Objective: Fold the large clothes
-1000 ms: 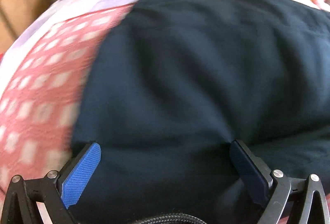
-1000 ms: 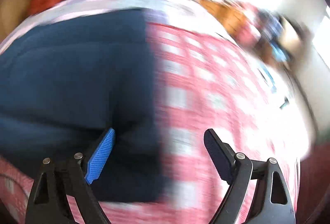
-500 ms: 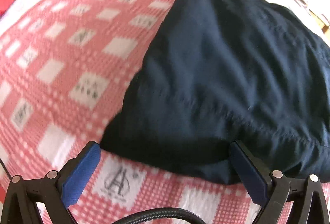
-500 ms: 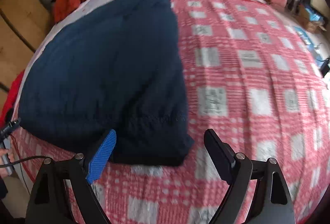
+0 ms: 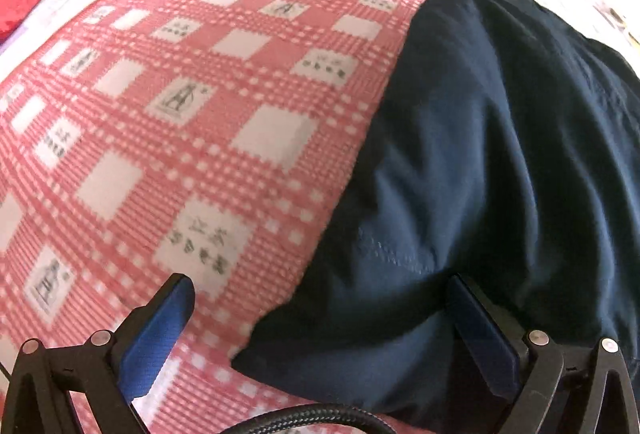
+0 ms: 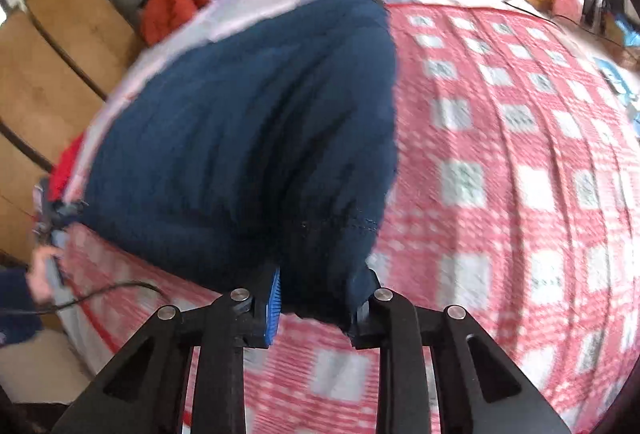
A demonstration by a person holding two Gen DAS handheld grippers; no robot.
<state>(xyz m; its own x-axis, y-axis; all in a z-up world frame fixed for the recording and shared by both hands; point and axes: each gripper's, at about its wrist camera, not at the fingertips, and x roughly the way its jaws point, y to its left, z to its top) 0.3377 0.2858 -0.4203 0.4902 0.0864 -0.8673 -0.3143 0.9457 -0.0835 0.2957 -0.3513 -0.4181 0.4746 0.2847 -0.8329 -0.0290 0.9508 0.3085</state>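
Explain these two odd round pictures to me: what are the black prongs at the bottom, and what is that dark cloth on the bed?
There is no robot here. A person holds a hand-held gripping tool in each hand, and each tool carries a wide-angle camera looking along its two fingers, so the black prongs are the tool's own fingers.

One picture comes from the left tool, the other from the right tool.

A large navy garment lies on a red-and-white checked bedspread.

The right tool's jaws have just been closing, with a corner of the garment's hem bunched between them. The left tool is open, its fingers straddling the garment's other corner, gripping nothing yet.
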